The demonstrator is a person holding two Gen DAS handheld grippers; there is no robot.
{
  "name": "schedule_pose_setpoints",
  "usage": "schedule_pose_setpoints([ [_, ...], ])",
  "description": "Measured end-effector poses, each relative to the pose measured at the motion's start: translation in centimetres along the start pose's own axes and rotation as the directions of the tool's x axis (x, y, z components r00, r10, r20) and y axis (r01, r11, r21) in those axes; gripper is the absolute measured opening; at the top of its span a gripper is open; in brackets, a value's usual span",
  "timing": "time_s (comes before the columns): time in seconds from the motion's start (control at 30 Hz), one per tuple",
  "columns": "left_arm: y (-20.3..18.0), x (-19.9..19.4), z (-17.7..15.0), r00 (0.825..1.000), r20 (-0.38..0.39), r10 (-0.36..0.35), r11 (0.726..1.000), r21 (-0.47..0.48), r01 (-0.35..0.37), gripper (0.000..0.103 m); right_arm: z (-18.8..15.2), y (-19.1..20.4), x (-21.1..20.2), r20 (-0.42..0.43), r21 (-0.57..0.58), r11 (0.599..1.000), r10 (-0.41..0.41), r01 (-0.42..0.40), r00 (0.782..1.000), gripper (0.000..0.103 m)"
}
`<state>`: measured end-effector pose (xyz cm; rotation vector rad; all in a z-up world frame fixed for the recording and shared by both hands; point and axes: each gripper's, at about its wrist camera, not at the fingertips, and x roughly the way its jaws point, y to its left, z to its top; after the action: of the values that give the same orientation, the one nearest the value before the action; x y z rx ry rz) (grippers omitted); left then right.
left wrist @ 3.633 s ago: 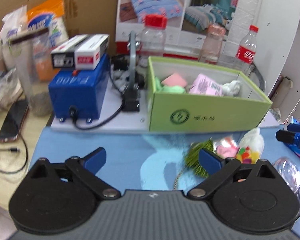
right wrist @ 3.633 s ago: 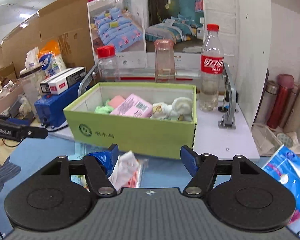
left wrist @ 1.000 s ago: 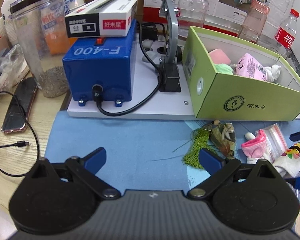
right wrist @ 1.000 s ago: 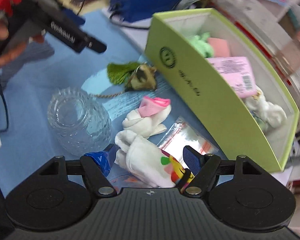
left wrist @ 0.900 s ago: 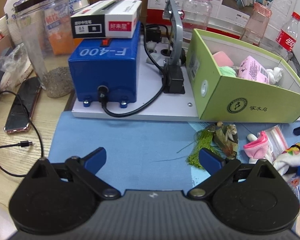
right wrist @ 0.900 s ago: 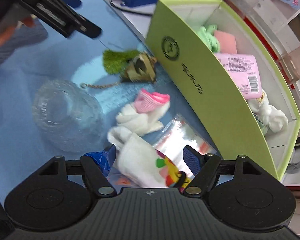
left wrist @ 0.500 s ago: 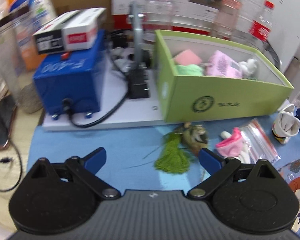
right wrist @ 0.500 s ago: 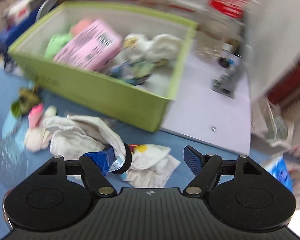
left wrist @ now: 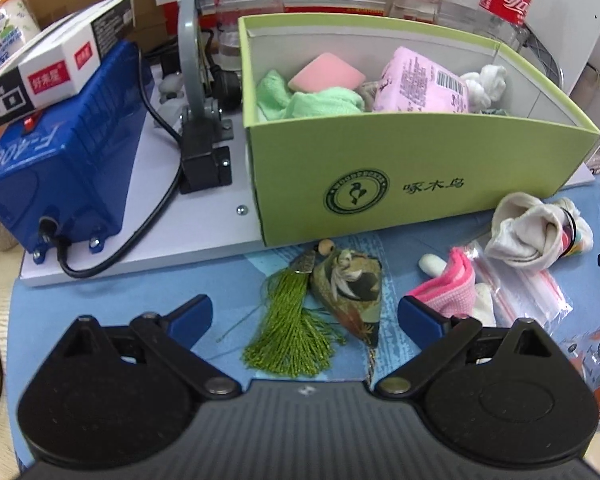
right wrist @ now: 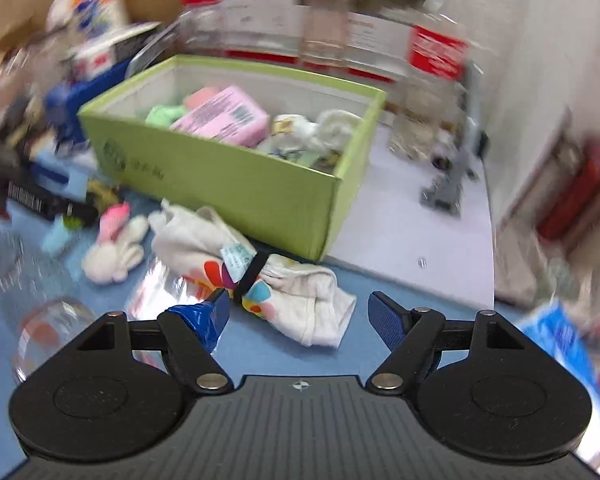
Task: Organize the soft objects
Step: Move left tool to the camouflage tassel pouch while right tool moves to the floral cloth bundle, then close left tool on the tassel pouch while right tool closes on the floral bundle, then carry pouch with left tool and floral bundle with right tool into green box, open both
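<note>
A green box (left wrist: 420, 168) holds a pink pack (left wrist: 420, 84), green cloth and white socks; it also shows in the right wrist view (right wrist: 236, 176). On the blue mat in front lie a green tassel sachet (left wrist: 324, 304), a pink-and-white sock (left wrist: 448, 292) and a bundled white cloth with colored dots (right wrist: 260, 272), seen in the left wrist view (left wrist: 532, 232) too. My left gripper (left wrist: 304, 316) is open and empty, straddling the sachet. My right gripper (right wrist: 300, 316) is open, just short of the white bundle, its left finger touching the bundle's band.
A blue F-400 machine (left wrist: 60, 168) with a cable stands left of the box on a white board (left wrist: 204, 240). A clear zip bag (left wrist: 516, 288) lies by the socks. A glass jar (right wrist: 40, 320) lies on the mat at left. Bottles (left wrist: 508, 0) stand behind the box.
My right gripper swung round and pulled back; the white bundle now lies on the mat before its open fingers. My left gripper moved forward and now straddles the tassel sachet.
</note>
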<state>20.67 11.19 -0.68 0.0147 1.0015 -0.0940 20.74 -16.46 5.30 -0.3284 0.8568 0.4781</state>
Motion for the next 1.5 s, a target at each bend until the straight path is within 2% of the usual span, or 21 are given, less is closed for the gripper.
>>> schedule_pose_setpoints([
  [0.07, -0.2, -0.1, 0.0, 1.000, 0.001, 0.018, 1.000, 0.018, -0.018, 0.098, 0.3, 0.7, 0.5, -0.012, -0.174, 0.983, 0.048, -0.050, 0.999, 0.062],
  [0.13, -0.2, -0.2, -0.1, 1.000, 0.004, 0.025, 0.999, 0.035, -0.025, 0.098, 0.8, 0.9, 1.2, -0.041, -0.294, 0.949, 0.105, -0.112, 0.994, 0.062],
  [0.23, -0.2, -0.1, -0.1, 1.000, 0.004, -0.013, 0.999, 0.050, 0.012, 0.098, 1.5, 0.9, 2.6, -0.102, -0.376, 0.912, 0.133, -0.162, 0.986, 0.062],
  [0.4, 0.0, -0.1, 0.0, 0.997, 0.005, -0.078, 0.996, 0.049, 0.078, 0.098, 2.7, -0.2, 5.6, -0.181, -0.338, 0.909, 0.192, -0.244, 0.965, 0.062],
  [0.57, -0.7, 0.4, 0.2, 0.995, 0.033, -0.093, 0.993, 0.076, 0.090, 0.098, 2.4, -0.3, 7.8, -0.217, -0.292, 0.924, 0.188, -0.248, 0.958, 0.063],
  [0.73, -1.2, 1.4, 0.2, 0.994, 0.038, -0.098, 0.989, 0.111, 0.094, 0.097, 1.5, -0.8, 7.7, -0.164, -0.204, 0.949, 0.210, -0.241, 0.964, 0.067],
  [0.83, -1.0, 1.9, 0.4, 0.991, 0.024, -0.133, 0.987, 0.093, 0.130, 0.095, 0.7, -1.5, 7.7, -0.133, -0.152, 0.958, 0.223, -0.242, 0.966, 0.071],
  [0.87, -0.8, 2.1, 0.4, 0.989, 0.017, -0.146, 0.985, 0.092, 0.144, 0.092, 0.6, -1.8, 7.9, -0.136, -0.113, 0.963, 0.230, -0.246, 0.964, 0.072],
  [0.93, -0.5, 2.4, 0.3, 0.988, 0.002, -0.157, 0.984, 0.091, 0.156, 0.086, 0.6, -1.6, 7.9, -0.132, -0.111, 0.963, 0.229, -0.244, 0.965, 0.074],
  [1.0, -0.5, 2.2, 0.3, 0.989, 0.003, -0.146, 0.983, 0.114, 0.145, 0.075, 0.5, -1.5, 7.8, -0.133, -0.103, 0.965, 0.226, -0.240, 0.965, 0.075],
  [1.03, -0.4, 2.1, 0.3, 0.989, 0.002, -0.150, 0.982, 0.119, 0.149, 0.051, 0.5, -1.4, 7.8, -0.135, -0.104, 0.965, 0.224, -0.239, 0.965, 0.075],
  [1.1, 0.1, 1.5, 0.3, 0.986, 0.000, -0.170, 0.981, 0.099, 0.169, 0.032, 0.5, -1.2, 7.6, -0.128, -0.086, 0.970, 0.214, -0.225, 0.969, 0.068],
  [1.13, 0.3, 1.1, 0.2, 0.982, 0.000, -0.190, 0.978, 0.088, 0.189, 0.032, 0.5, -1.1, 7.4, -0.118, -0.079, 0.972, 0.210, -0.220, 0.971, 0.065],
  [1.17, 0.3, 0.6, 0.0, 0.980, 0.012, -0.199, 0.977, 0.085, 0.197, 0.032, 0.6, -1.0, 7.4, -0.110, -0.073, 0.973, 0.210, -0.219, 0.971, 0.050],
  [1.2, 0.5, 0.1, -0.3, 0.980, 0.024, -0.198, 0.977, 0.079, 0.196, 0.032, 0.6, -1.1, 7.1, -0.104, -0.063, 0.972, 0.219, -0.226, 0.970, 0.030],
  [1.27, 1.1, -1.1, -0.8, 0.977, 0.048, -0.209, 0.977, 0.050, 0.207, 0.032, 0.5, -1.3, 6.4, -0.103, -0.029, 0.966, 0.251, -0.255, 0.963, 0.025],
  [1.37, 2.1, -3.4, -1.3, 0.973, 0.091, -0.213, 0.977, 0.015, 0.212, 0.032, -0.4, -0.8, 5.0, -0.095, -0.042, 0.968, 0.241, -0.246, 0.966, 0.024],
  [1.5, 2.9, -7.1, -0.9, 0.958, 0.168, -0.231, 0.972, 0.004, 0.233, 0.032, -0.9, -1.3, 1.5, -0.005, 0.015, 0.971, 0.237, -0.237, 0.971, 0.024],
])
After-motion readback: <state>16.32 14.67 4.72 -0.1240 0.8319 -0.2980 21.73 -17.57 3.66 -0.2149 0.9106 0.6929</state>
